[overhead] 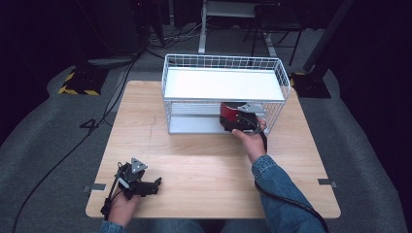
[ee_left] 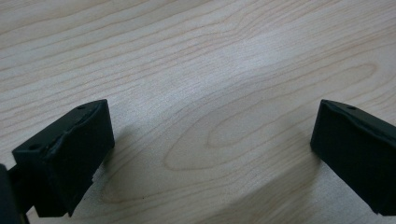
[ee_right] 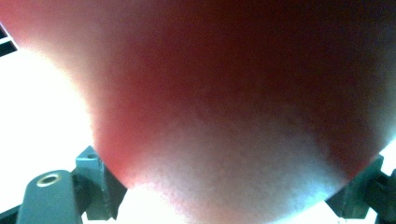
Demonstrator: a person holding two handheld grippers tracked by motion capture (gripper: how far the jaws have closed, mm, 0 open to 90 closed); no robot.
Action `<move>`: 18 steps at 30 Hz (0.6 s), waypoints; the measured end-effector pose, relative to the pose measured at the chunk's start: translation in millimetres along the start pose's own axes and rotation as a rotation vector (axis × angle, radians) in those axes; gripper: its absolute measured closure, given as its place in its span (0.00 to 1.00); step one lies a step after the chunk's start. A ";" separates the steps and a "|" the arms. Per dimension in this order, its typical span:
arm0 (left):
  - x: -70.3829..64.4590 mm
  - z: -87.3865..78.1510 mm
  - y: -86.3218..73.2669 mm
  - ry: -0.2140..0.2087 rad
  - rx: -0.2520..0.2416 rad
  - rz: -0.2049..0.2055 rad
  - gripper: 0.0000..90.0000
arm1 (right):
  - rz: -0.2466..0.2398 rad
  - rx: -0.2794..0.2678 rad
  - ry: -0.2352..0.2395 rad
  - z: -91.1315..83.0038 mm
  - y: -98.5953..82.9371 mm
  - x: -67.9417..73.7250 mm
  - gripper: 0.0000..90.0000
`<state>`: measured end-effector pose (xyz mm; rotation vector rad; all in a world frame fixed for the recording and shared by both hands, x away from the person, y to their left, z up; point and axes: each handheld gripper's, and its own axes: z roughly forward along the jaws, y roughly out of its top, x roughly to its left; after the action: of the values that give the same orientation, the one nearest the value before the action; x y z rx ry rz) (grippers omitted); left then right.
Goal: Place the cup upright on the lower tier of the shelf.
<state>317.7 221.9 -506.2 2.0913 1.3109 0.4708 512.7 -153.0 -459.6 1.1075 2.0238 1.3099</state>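
Wood table (overhead: 204,165): L tool (ee_left: 212,154) spread, empty; R tool (overhead: 241,122) grips red obj (overhead: 228,110) in rack (overhead: 223,85).

Rack (overhead: 223,63) at far middle of table (overhead: 204,165). Object (overhead: 229,111) inside lower tier, toward right end, under shelf (overhead: 221,83). Right gripper (overhead: 245,121) at rack's open front, against object (ee_right: 224,116). Left gripper (overhead: 156,184) low over near left corner, above bare tabletop (ee_left: 210,70).
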 end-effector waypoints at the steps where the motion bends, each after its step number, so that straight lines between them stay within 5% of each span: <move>1: 0.1 0.0 0.1 0.000 0.000 0.002 0.00 | 0.006 -0.007 -0.005 1.1 -0.3 0.6 0.19; 18: 0.3 0.1 0.2 -0.001 0.000 0.004 0.00 | -0.011 0.021 -0.028 20.8 -2.5 1.3 0.19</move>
<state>318.0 222.1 -506.2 2.0943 1.3067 0.4710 526.6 -141.8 -470.7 1.1165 2.0245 1.2639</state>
